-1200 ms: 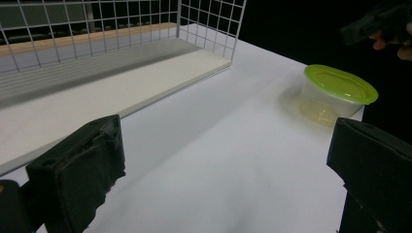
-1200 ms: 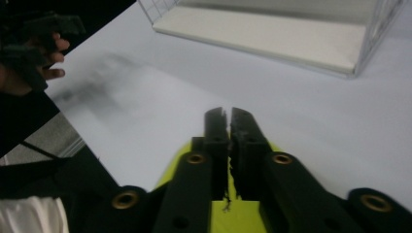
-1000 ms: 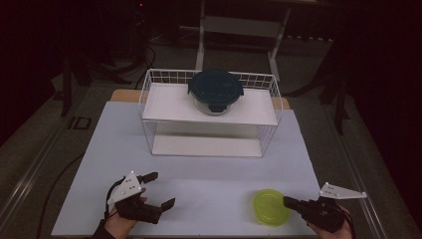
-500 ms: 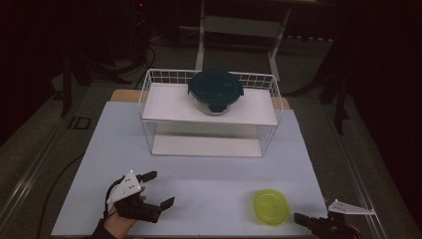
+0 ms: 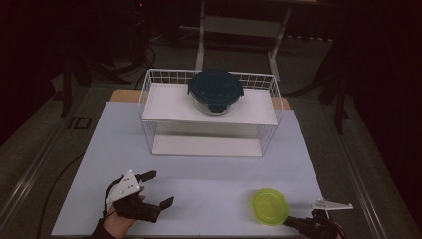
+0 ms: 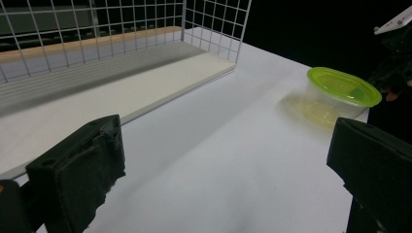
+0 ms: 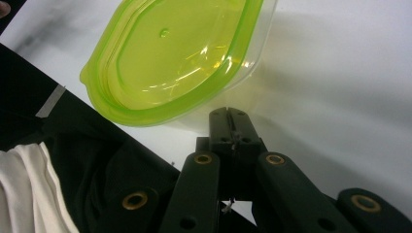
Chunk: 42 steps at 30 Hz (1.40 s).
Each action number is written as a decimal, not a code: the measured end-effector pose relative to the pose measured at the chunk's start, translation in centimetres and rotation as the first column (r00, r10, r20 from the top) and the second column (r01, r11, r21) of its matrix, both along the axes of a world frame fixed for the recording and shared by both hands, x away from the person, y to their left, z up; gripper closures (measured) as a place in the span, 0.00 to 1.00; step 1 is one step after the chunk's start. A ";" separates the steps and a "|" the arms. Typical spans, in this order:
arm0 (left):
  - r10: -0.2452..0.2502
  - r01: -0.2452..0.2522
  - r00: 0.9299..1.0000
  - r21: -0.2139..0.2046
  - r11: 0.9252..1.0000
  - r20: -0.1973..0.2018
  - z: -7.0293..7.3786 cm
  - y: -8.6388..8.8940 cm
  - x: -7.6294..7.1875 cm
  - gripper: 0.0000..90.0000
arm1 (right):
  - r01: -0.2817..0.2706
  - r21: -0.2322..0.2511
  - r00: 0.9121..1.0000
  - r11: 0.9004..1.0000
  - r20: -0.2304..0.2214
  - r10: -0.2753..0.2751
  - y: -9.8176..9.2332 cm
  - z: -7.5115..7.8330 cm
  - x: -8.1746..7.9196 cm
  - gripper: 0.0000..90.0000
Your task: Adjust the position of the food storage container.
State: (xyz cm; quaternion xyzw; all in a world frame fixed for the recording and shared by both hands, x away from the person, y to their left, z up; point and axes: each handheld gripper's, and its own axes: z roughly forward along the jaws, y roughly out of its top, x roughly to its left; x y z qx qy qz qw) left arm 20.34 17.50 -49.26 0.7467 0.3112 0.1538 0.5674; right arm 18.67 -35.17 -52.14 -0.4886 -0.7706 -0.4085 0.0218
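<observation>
Here, the right gripper (image 5: 294,222), jaws closed and empty, sits just beside the lidded green container (image 5: 269,206) near the table edge (image 5: 199,233). A nudge could likely push it. The left gripper (image 5: 154,189) rests open.

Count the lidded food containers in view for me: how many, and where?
2. The green-lidded container sits at the table's near right edge, just ahead of the right gripper. The dark-lidded container stands on the top shelf of the wire rack. None looks hidden.

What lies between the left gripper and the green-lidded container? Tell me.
Nothing: in the high view, bare white tabletop runs from the left gripper to the green-lidded container. The left gripper view shows the same bare stretch.
</observation>
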 end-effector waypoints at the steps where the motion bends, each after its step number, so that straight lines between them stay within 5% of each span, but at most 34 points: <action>1: 0.000 0.000 1.000 0.001 1.000 0.001 0.0 0.0 0.0 0.00 | -0.004 -0.002 1.000 1.000 0.000 0.004 0.1 0.0 0.1 1.00; 26: 0.001 -0.001 1.000 -0.003 1.000 0.004 0.2 0.2 -0.1 0.00 | -0.139 -0.051 0.990 0.989 -0.009 0.139 6.4 0.5 4.0 1.00; 42: 0.001 -0.001 1.000 -0.003 1.000 0.005 0.2 0.3 -0.1 0.00 | -0.157 -0.068 0.988 0.985 -0.008 0.157 7.2 0.3 4.2 1.00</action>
